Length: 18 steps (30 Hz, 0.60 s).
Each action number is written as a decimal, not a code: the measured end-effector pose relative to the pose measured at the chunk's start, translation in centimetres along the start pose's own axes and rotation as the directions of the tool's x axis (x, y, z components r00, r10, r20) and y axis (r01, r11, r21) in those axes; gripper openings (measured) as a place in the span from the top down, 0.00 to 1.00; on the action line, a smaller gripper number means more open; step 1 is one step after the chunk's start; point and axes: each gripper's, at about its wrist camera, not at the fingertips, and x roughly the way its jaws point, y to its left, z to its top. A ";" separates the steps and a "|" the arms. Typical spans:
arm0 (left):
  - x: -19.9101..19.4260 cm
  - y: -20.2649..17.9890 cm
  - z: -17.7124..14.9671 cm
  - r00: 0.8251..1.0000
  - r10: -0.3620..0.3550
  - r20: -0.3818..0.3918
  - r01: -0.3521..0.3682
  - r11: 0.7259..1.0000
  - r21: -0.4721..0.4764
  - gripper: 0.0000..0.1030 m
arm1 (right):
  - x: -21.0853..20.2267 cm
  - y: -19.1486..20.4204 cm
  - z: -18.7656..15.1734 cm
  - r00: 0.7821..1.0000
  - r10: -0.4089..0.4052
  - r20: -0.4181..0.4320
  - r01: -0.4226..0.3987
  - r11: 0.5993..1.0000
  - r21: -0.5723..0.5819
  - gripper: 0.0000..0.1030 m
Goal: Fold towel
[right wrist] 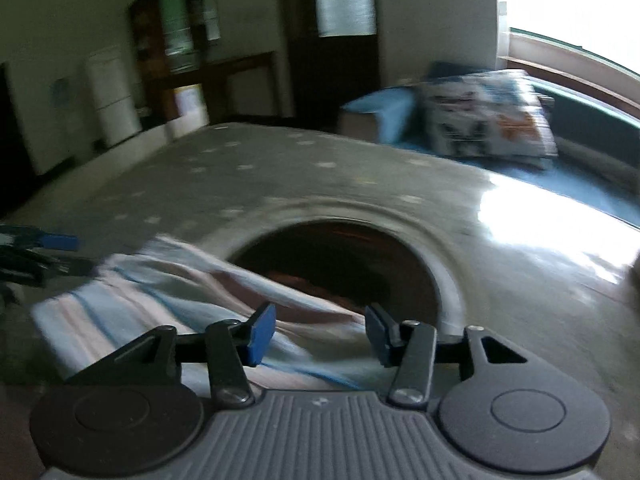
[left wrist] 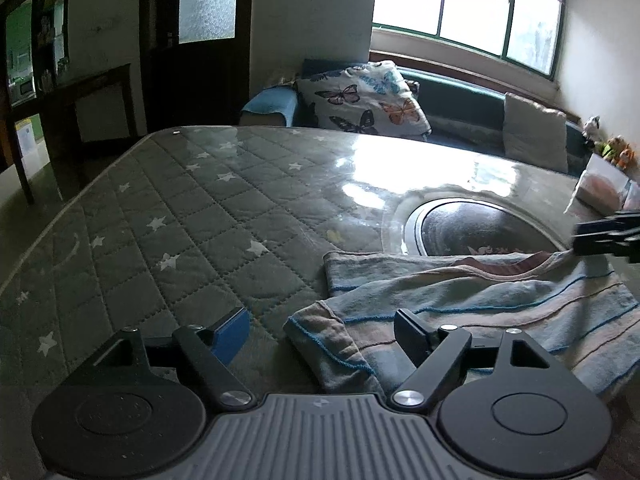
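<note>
The left tongs (left wrist: 320, 332) stand wide apart over the near edge of the desk (left wrist: 168, 216), nothing pinched, the striped towel's (left wrist: 480, 304) folded corner lying loose between them. The towel lies bunched along that edge, just in front of a round dark opening (left wrist: 480, 228). The right tongs (right wrist: 320, 334) hang apart above its right end, gripping nothing.

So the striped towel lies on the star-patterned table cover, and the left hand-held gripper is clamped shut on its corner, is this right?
Not quite: the left hand-held gripper is open, its fingers apart above the striped towel on the star-patterned table cover, as the left wrist view shows.
</note>
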 end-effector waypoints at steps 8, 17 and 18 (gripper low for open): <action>-0.9 2.6 -0.9 0.998 -0.050 0.037 0.052 0.996 -0.070 0.54 | 6.8 8.3 3.9 0.976 0.201 -0.088 -0.213 0.964 -0.158 0.63; -0.9 4.0 -2.1 0.996 -0.082 0.024 0.084 0.993 -0.083 0.68 | 12.9 14.0 5.3 0.930 0.316 -0.190 -0.359 0.893 -0.271 0.63; -0.8 4.1 -2.2 0.996 -0.083 0.021 0.084 0.993 -0.086 0.68 | 13.5 14.2 5.3 0.925 0.323 -0.202 -0.370 0.888 -0.272 0.63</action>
